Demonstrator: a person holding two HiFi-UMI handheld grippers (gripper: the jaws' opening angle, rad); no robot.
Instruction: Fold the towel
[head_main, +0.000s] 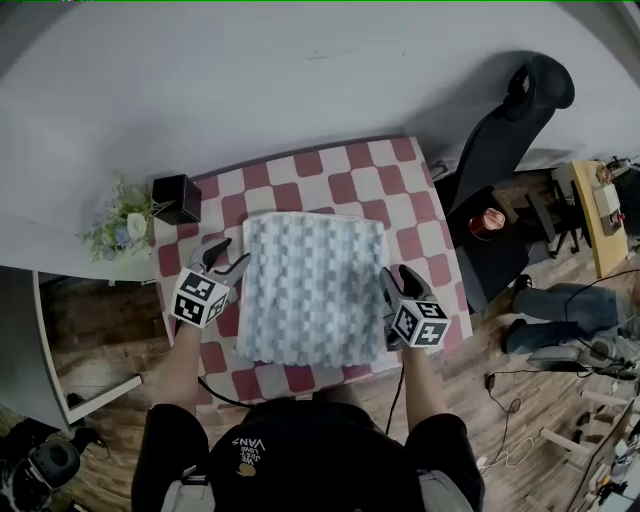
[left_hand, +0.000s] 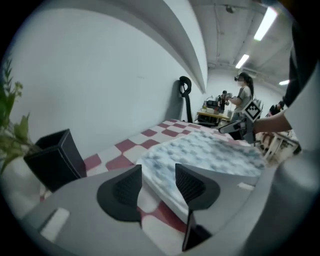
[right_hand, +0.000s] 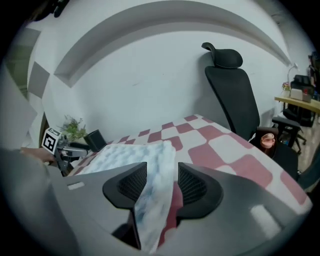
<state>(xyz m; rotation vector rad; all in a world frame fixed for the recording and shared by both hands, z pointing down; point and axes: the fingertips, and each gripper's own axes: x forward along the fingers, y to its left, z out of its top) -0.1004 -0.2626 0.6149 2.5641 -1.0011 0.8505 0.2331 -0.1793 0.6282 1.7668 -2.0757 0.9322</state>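
The towel (head_main: 312, 290), pale blue-grey with a raised check pattern, lies flat as a thick folded rectangle in the middle of the table (head_main: 350, 170). The table stands against a white wall and is covered with a red-and-white checked cloth. A black office chair (head_main: 510, 130) stands just beside the table's right end, with a small reddish object (head_main: 488, 222) on its seat.

The person reaches in from the near side with a gripper at each side edge of the towel. The left gripper (head_main: 228, 262) is low at the towel's left edge. Its fingers (left_hand: 125, 190) stand moderately apart, and the stacked edge of the towel lies in the gap, nearer the inner finger, with neither pad pressing on it. The right gripper (head_main: 395, 285) is at the towel's right edge. Its fingers (right_hand: 132, 185) are also moderately apart, and the towel's edge runs up between them without being pinched.

A black box (head_main: 177, 197) stands on the table's far left corner, well apart from the towel. A small plant (head_main: 120, 225) with pale flowers sits just beside it.
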